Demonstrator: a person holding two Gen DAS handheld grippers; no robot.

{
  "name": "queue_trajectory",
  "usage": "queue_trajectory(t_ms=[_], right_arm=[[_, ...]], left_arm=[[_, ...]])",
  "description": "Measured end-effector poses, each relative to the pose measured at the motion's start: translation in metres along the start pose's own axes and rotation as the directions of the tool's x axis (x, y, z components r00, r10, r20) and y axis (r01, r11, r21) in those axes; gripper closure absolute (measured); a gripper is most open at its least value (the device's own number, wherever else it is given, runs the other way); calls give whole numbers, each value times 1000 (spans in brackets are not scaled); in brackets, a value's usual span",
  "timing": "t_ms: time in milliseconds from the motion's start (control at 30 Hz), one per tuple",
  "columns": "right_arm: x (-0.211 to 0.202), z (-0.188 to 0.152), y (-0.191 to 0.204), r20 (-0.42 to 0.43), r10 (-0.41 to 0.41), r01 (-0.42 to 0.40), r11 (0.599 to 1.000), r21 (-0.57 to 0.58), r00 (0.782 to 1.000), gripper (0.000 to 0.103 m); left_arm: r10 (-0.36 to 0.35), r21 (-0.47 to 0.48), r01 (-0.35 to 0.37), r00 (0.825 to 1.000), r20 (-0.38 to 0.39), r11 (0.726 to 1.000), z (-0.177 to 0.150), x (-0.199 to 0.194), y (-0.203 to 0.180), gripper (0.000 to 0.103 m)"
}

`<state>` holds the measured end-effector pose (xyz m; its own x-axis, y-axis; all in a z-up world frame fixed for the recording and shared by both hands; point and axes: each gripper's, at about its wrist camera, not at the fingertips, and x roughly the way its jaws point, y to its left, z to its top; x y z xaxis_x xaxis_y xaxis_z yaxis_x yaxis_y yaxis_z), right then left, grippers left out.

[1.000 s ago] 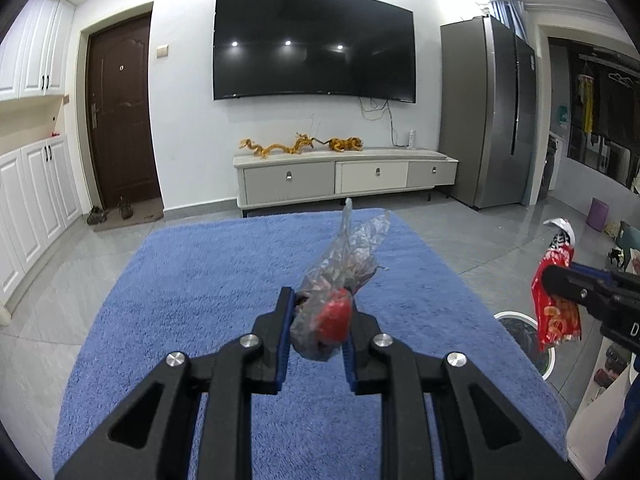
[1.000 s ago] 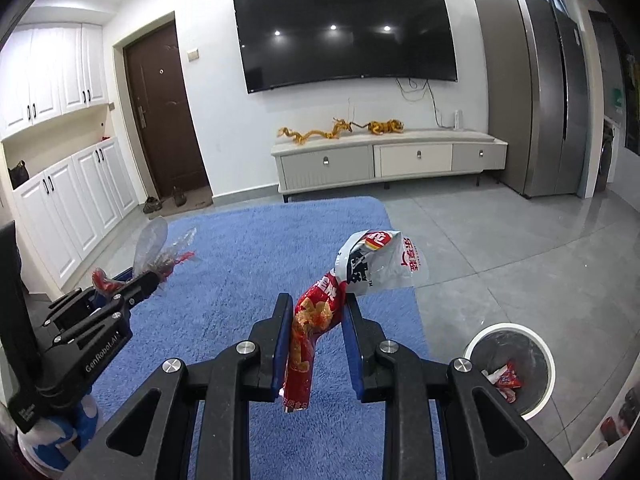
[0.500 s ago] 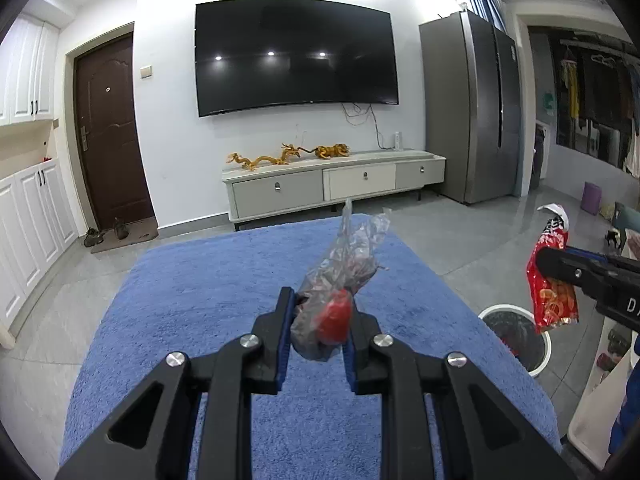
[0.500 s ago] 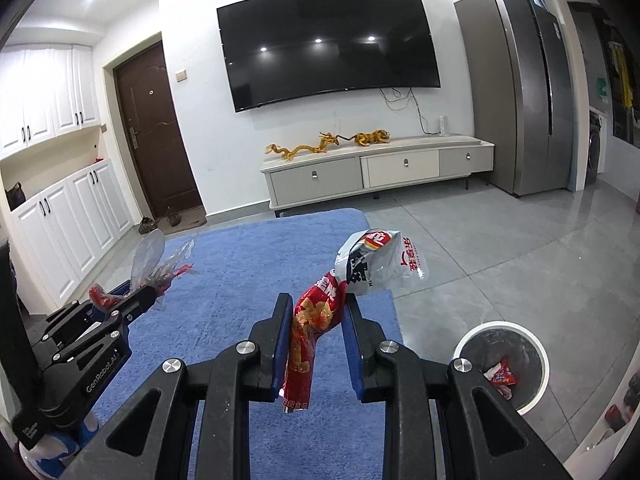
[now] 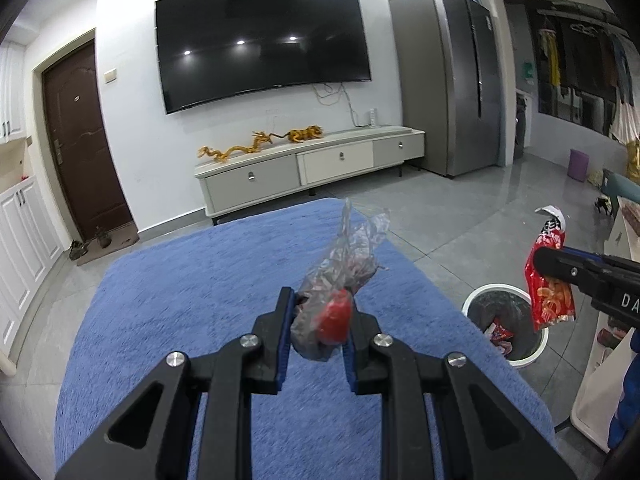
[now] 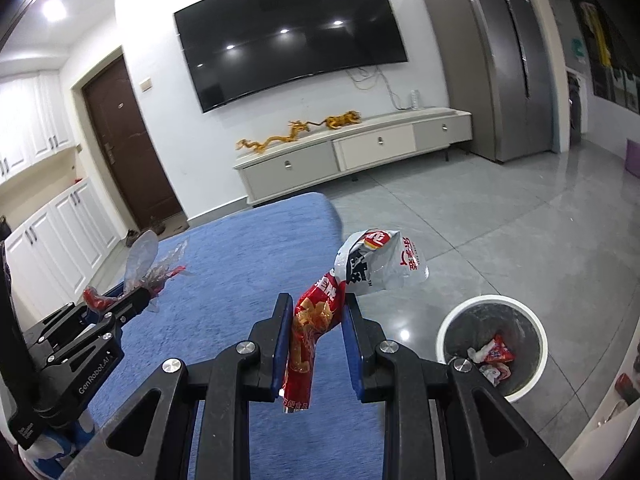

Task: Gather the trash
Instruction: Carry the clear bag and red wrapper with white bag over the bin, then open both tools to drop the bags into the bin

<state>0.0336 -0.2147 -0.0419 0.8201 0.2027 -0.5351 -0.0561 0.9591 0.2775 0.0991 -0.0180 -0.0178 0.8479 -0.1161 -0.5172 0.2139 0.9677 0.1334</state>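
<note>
My left gripper (image 5: 318, 312) is shut on a crumpled clear plastic wrapper with a red piece (image 5: 340, 280), held above the blue rug (image 5: 192, 300). My right gripper (image 6: 316, 316) is shut on a red and white snack bag (image 6: 320, 320), whose white end sticks out forward. A white trash bin (image 6: 491, 344) with a grey liner holds several wrappers and stands on the floor, low and to the right of the right gripper. The bin (image 5: 505, 324) and the snack bag (image 5: 550, 288) also show in the left wrist view. The left gripper (image 6: 132, 300) with its wrapper shows at the left of the right wrist view.
A TV cabinet (image 5: 312, 168) stands under a wall TV (image 5: 260, 44). A grey fridge (image 5: 448, 92) is at the right, a brown door (image 5: 80, 140) and white cupboards (image 6: 60, 248) at the left. White furniture (image 5: 600, 392) stands close beside the bin. Grey tiled floor (image 6: 500, 232) lies right of the rug.
Both grippers have swung to the right with their trash still held. The bin now sits larger and further into both views.
</note>
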Motion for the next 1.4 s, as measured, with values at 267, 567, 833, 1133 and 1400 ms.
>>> queue_trajectory(t_ms=[267,567,833,1133,1400], right_arm=[[4,1,-74,-10,-77,78,990,118,997,80],[19,-19,-173,-65,-209,218,940,262,976,80],[57,-33,-242,-158,-250,289,903,318,955,78],[123,-50,-286,-288,-233,320,896,309,929,77],[149,-51,-312,-364,-262,379,874,303,894,56]], left_arm=[[-51,95,55,998,-46,994,22,40,-52,83],[-248,129,280,943,-221,951,30,112,-143,83],[-352,131,416,871,-344,900,40,183,-227,81],[-402,54,483,781,-478,874,26,258,-292,81],[-433,-34,492,728,-532,870,22,296,-313,57]])
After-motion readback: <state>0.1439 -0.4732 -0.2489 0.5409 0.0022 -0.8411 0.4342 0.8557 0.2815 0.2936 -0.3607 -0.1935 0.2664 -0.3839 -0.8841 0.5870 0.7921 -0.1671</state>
